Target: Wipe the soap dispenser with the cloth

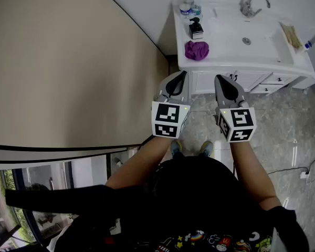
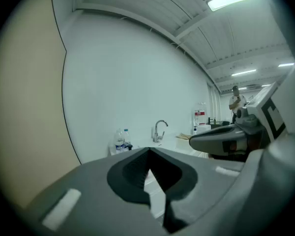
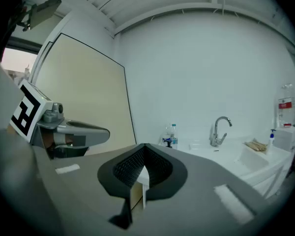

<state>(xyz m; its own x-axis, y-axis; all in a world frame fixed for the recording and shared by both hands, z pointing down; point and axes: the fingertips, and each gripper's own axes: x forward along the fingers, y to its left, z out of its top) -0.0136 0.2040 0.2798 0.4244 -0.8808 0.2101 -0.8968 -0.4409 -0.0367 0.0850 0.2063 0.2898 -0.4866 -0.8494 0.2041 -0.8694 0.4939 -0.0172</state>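
The black soap dispenser (image 1: 196, 29) stands at the left end of the white sink counter (image 1: 262, 54). A purple cloth (image 1: 196, 50) lies bunched just in front of it, near the counter's front edge. Both grippers hang side by side over the floor, short of the counter, and point towards it. My left gripper (image 1: 181, 74) is shut and holds nothing. My right gripper (image 1: 219, 78) is also shut and empty. In the left gripper view the jaws (image 2: 148, 152) meet below the distant counter. In the right gripper view the jaws (image 3: 144, 147) are likewise pressed together, with the dispenser (image 3: 168, 143) small and far off.
Two water bottles (image 1: 189, 4) stand behind the dispenser, and a faucet (image 1: 250, 3) rises over the basin. Drawers (image 1: 262, 83) sit under the counter. A beige partition wall (image 1: 68, 62) runs along the left. The floor is marble tile (image 1: 289, 135), and a person stands far off (image 2: 234, 100).
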